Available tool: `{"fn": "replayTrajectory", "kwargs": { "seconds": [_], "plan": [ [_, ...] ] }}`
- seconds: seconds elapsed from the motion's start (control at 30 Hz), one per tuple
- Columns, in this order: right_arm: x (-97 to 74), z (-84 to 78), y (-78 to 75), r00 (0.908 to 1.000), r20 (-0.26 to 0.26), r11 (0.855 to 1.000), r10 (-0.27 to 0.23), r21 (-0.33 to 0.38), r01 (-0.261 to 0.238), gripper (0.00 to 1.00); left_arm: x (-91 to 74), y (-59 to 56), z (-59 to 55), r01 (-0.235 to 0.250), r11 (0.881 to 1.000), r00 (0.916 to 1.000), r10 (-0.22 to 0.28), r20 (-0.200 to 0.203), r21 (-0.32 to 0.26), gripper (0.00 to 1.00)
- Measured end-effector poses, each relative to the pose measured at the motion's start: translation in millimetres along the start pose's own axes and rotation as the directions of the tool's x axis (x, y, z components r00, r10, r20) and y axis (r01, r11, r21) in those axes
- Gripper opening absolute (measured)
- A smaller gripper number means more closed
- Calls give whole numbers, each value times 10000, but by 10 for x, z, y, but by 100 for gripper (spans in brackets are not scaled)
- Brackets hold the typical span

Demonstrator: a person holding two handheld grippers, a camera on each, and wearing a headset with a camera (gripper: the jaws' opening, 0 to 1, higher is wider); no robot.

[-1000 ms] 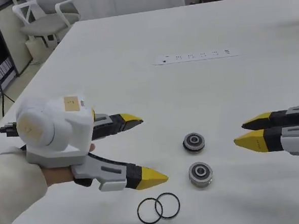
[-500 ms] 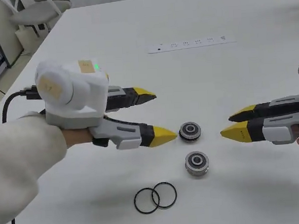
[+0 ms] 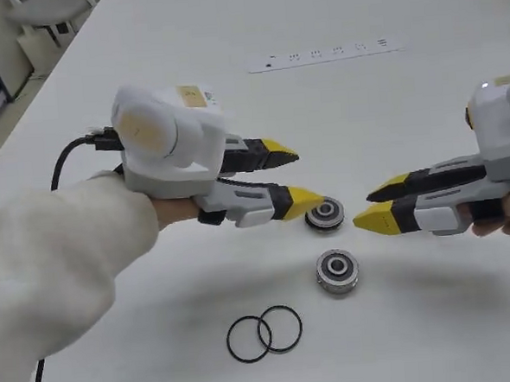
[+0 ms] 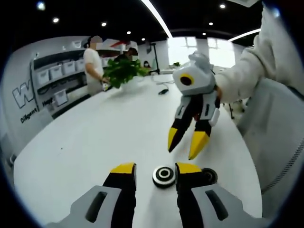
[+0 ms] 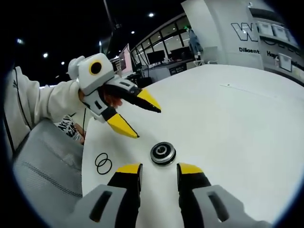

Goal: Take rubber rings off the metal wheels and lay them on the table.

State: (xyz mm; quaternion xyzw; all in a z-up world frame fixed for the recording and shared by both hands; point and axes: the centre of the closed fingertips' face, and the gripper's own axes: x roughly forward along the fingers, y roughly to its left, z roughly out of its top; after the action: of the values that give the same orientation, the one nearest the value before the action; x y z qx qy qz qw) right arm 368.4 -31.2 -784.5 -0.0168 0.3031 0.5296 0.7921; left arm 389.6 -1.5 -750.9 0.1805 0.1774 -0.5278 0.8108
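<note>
Two small metal wheels sit on the white table (image 3: 388, 96): a far wheel (image 3: 326, 213) and a near wheel (image 3: 337, 270). Two loose black rubber rings (image 3: 265, 333) lie overlapping in front of them. My left gripper (image 3: 309, 179) hovers open just left of the far wheel, its lower tip almost over the wheel's edge. Opposite it, my right gripper (image 3: 364, 207) is open, tips pointing at the same wheel. The left gripper view has the far wheel (image 4: 164, 175) between my own jaws (image 4: 156, 168) and the right gripper (image 4: 184, 148) beyond. In the right gripper view a wheel (image 5: 163, 153) lies ahead of my jaws (image 5: 159, 169), rings (image 5: 102, 162) to the left.
A white power strip (image 3: 325, 55) lies farther back on the table. A black cable (image 3: 63, 164) trails from the left gripper. An office chair (image 3: 45, 9) stands past the table's far left corner. People and a green plant (image 4: 121, 71) are beyond the table's far end.
Both grippers have closed in on the far wheel from either side, the left one rising and moving right. Wheels and rings have stayed put; the head camera has shifted.
</note>
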Motion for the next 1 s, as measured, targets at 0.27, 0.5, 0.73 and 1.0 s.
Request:
{"fn": "replayTrajectory", "kwargs": {
  "seconds": [0.27, 0.5, 0.73, 1.0],
  "plan": [
    [173, -49, -14, 9998, -193, 9998, 18, -193, -22, 27, 156, -57, -127, 281, 9996, 9991, -281, -323, -18, 27],
    [243, -78, -28, 9996, -284, 9984, -63, -560, 47, 26, 249, -78, -238, 325, 9992, 9979, -338, -548, -245, 25],
    [291, -65, -15, 9993, -273, 9903, -244, -1375, 204, 23, 283, -113, -307, 476, 9962, 9977, -510, -448, -724, 22],
    [304, -57, -49, 9989, -201, 9878, -419, -1507, 384, 21, 291, -140, -322, 431, 9947, 9980, -471, -412, -929, 17]
  ]
}}
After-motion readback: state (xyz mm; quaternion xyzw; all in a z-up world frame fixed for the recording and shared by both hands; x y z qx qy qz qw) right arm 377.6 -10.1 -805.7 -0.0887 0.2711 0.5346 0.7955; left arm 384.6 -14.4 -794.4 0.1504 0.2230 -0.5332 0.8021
